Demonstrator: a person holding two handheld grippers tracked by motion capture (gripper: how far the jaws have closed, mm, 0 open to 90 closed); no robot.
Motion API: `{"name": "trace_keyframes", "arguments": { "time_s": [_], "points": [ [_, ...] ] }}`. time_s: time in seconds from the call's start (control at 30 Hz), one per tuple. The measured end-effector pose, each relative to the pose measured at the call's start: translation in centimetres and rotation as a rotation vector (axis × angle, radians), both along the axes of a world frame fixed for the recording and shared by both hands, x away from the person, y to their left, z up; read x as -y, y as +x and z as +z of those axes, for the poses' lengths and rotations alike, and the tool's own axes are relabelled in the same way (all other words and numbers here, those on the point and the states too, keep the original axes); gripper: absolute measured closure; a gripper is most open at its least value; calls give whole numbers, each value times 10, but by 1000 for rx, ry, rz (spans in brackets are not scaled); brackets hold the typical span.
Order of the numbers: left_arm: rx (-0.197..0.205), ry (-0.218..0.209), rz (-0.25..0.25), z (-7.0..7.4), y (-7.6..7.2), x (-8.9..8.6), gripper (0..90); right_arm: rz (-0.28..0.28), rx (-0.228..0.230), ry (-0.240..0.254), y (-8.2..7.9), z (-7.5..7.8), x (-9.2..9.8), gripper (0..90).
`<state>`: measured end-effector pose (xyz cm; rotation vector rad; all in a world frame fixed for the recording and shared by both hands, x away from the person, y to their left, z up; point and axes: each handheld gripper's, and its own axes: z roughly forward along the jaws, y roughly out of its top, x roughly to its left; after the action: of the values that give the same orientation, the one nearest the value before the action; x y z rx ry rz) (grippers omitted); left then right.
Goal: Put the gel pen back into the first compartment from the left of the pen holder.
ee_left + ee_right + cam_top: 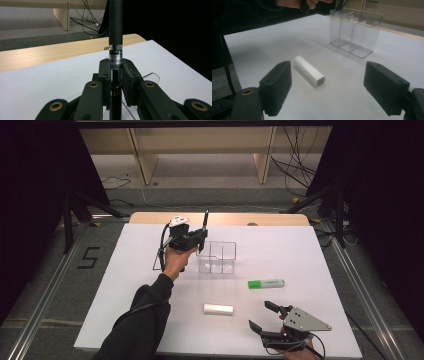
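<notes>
Overhead, in the high view, the left gripper (192, 238) hangs just beside the left wall of the clear organizer (217, 257), its jaws clamped on a black pen (205, 221) that stands upright above them. The organizer sits toward the far middle of the white table (125, 285), with bare surface on every side. A green highlighter (266, 283) lies nearer and to the right, a white stick (218, 309) nearer the front middle; both are well apart from the organizer. The right gripper (263, 316) rests near the front right corner, close to the table's edge, jaws spread wide around nothing. A wooden strip edges the far side; beyond it are grey floor, pale shelving legs and loose cables, with dark curtains at both sides.

Next, in the left gripper view, the jaws stand narrow, pressing the black pen (115, 30) at its labelled band; the pen rises straight up. The table's right edge runs close by, with darkness past it.

Last, in the right gripper view, the jaws gape wide. The white stick (309, 70) lies on the table between and ahead of them, touching neither. The clear organizer (355, 31) stands farther off, its compartments empty, with the person's hand (298, 3) beyond.
</notes>
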<state>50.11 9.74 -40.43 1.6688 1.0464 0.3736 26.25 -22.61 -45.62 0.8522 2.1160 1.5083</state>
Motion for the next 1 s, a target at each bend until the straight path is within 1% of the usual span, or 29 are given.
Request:
{"name": "trace_keyframes", "arguments": {
  "time_s": [0.2, 0.27, 0.37, 0.47, 0.5, 0.57, 0.63, 0.7, 0.73, 0.77, 0.8, 0.87, 0.9, 0.97, 1.0],
  "points": [
    [0, -6, 2, -2, -2, 1, 784, 2, 2, 1, 0, -1, -1, 233],
    [4, -5, -2, -3, -2, 2, 784, 3, 0, -7, 0, -1, -2, 233],
    [0, -5, -7, -5, -3, 2, 783, 4, 7, -19, -1, -1, -2, 233],
    [-3, -15, -4, -8, -3, 2, 783, 6, 6, -31, -1, -1, -4, 233],
    [-3, -9, -7, -9, -3, 1, 783, 7, 6, -32, -1, -1, -4, 233],
    [-3, -14, -5, -10, -4, 1, 781, 9, 10, -33, -1, -1, -5, 233],
    [-2, 7, -11, -11, -4, 0, 780, 9, 10, -38, -2, -1, -4, 233],
    [-7, 4, -23, -10, -5, -2, 775, 9, 14, -41, -2, -1, -4, 233],
    [-14, 3, -27, -10, -6, -3, 737, 7, 14, -40, -2, -1, -4, 233],
    [-14, 13, -31, -8, -6, -4, 672, 4, 10, -39, -2, -1, -4, 232],
    [-2, 28, -42, -7, -8, -6, 630, 3, 7, -39, -1, -1, -3, 232],
    [21, 16, -60, -2, -13, -8, 558, 3, 8, -39, -1, -1, -4, 231],
    [20, 21, -62, 1, -15, -9, 505, 3, 8, -39, -1, -1, -4, 231],
    [-2, 20, -64, 6, -20, -12, 387, 4, 9, -39, -1, -1, -4, 231],
    [-3, 22, -64, 7, -24, -15, 361, 5, 11, -40, -1, -1, -4, 230]
  ]
}}
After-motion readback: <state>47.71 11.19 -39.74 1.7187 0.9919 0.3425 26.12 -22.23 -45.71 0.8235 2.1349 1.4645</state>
